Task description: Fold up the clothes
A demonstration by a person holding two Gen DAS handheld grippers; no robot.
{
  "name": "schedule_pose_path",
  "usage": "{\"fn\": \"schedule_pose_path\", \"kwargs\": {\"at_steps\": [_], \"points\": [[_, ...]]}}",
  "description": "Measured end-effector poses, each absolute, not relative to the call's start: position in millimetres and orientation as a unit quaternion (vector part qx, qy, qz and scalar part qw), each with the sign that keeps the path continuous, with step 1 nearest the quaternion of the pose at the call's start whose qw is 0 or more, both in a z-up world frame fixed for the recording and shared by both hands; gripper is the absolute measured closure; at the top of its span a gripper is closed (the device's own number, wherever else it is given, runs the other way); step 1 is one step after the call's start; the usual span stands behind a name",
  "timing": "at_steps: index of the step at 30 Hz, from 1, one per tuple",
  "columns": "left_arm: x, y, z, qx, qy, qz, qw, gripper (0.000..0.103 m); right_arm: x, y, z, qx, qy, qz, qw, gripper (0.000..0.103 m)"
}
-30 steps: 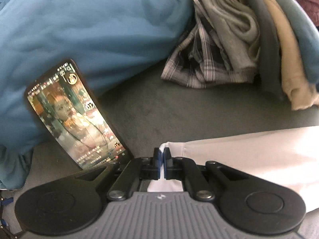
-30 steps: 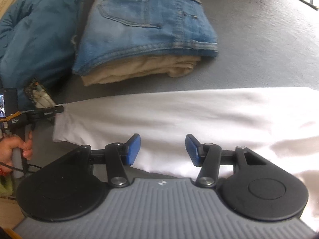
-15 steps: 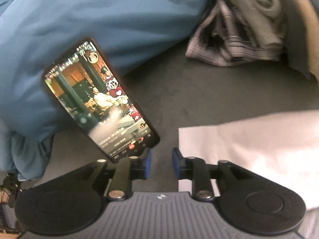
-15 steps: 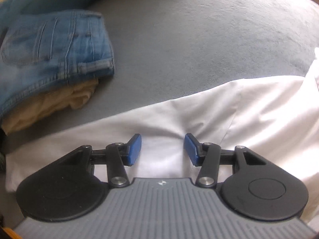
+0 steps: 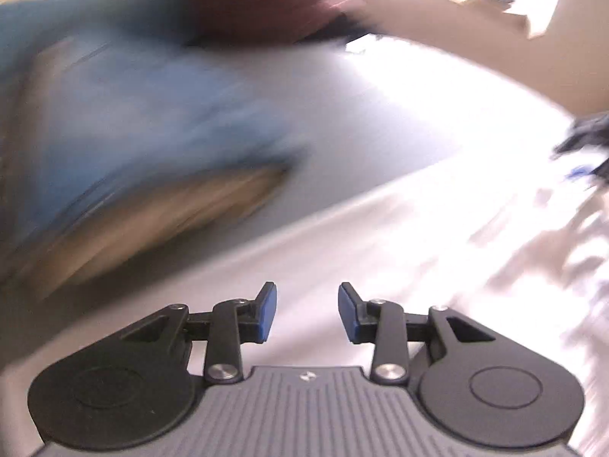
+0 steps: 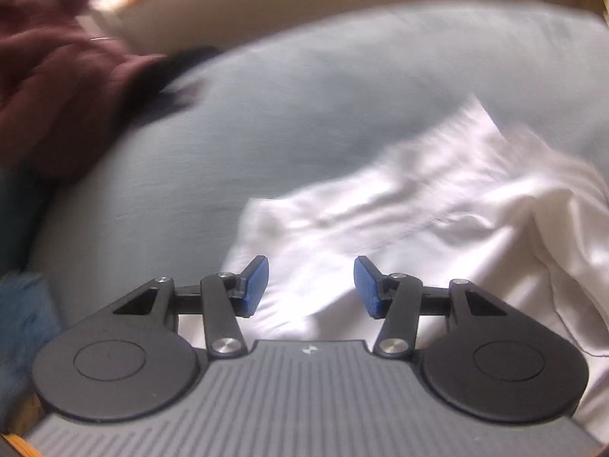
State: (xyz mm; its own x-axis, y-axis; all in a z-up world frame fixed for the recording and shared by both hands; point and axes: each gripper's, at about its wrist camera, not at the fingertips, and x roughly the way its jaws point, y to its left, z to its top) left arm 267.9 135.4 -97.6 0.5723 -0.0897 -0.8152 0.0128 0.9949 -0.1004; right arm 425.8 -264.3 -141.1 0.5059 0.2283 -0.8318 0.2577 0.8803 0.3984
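Left gripper (image 5: pixel 302 312), blue-padded fingers (image 5: pixel 262 314) opening with nothing between them, poised over the smooth near part of the white cotton garment (image 5: pixel 399 236), spread flat on the grey bed surface (image 5: pixel 342 114), apparently freed to seek a fresh hold for the next fold; right gripper (image 6: pixel 311 285), fingers (image 6: pixel 254 285) apart and empty, above the same white garment's (image 6: pixel 380 205) crumpled end, likely for the same purpose. Beyond: blurred folded blue denim (image 5: pixel 144 114) atop a tan folded item (image 5: pixel 152 221), a maroon cloth heap (image 6: pixel 57 87) and a dark item (image 6: pixel 171 76), all clear of the garment and obstructing nothing
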Motion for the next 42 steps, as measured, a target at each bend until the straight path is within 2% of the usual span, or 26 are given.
{"fn": "schedule_pose_path", "kwargs": {"at_steps": [1, 3, 5, 9, 11, 12, 13, 14, 17, 24, 26, 28, 30, 42], "points": [[289.6, 115.9, -99.4, -0.038, 0.448, -0.054, 0.892, 0.06, 432.4, -274.0, -149.4, 0.266, 0.508, -0.017, 0.819, 0.054], [328.5, 75.6, -102.8, -0.017, 0.426, -0.1, 0.899, 0.059, 438.5, -286.6, -163.7, 0.308, 0.524, -0.031, 0.794, 0.054], [360.1, 38.4, -106.6, 0.023, 0.415, -0.147, 0.898, 0.053, 436.6, -286.5, -170.5, 0.33, 0.528, -0.039, 0.782, 0.054], [393.3, -31.3, -111.7, 0.13, 0.396, -0.203, 0.886, 0.049, 436.3, -285.0, -185.8, 0.363, 0.537, -0.029, 0.761, 0.054], [407.6, -45.0, -125.0, 0.161, 0.4, -0.209, 0.878, 0.049, 439.9, -282.3, -190.1, 0.364, 0.535, -0.021, 0.762, 0.058], [410.5, -47.6, -131.9, 0.167, 0.407, -0.207, 0.874, 0.05, 440.7, -280.6, -187.2, 0.358, 0.526, -0.014, 0.771, 0.079], [413.5, -50.2, -138.8, 0.173, 0.413, -0.204, 0.871, 0.054, 441.2, -278.9, -183.9, 0.35, 0.516, -0.007, 0.781, 0.094], [416.5, -52.8, -145.7, 0.179, 0.42, -0.201, 0.867, 0.054, 441.7, -277.2, -180.6, 0.343, 0.506, 0.0, 0.791, 0.103], [420.4, -56.9, -148.9, 0.152, 0.426, -0.194, 0.87, 0.054, 431.3, -277.8, -170.3, 0.319, 0.471, 0.001, 0.823, 0.103], [422.2, -45.6, -154.8, 0.127, 0.425, -0.223, 0.868, 0.056, 415.0, -279.3, -185.8, 0.305, 0.468, -0.011, 0.829, 0.103], [428.1, -49.9, -156.9, 0.124, 0.428, -0.23, 0.865, 0.065, 414.8, -277.7, -187.5, 0.301, 0.467, -0.012, 0.831, 0.103], [436.2, -51.8, -160.1, 0.111, 0.434, -0.235, 0.863, 0.088, 418.4, -274.6, -189.0, 0.292, 0.468, -0.012, 0.834, 0.103], [440.7, -54.4, -162.1, 0.111, 0.43, -0.234, 0.865, 0.102, 421.8, -271.0, -189.2, 0.281, 0.467, -0.01, 0.839, 0.103], [442.2, -47.2, -159.6, 0.124, 0.379, -0.157, 0.903, 0.102, 452.7, -237.6, -182.0, 0.187, 0.451, 0.012, 0.873, 0.103]]}}
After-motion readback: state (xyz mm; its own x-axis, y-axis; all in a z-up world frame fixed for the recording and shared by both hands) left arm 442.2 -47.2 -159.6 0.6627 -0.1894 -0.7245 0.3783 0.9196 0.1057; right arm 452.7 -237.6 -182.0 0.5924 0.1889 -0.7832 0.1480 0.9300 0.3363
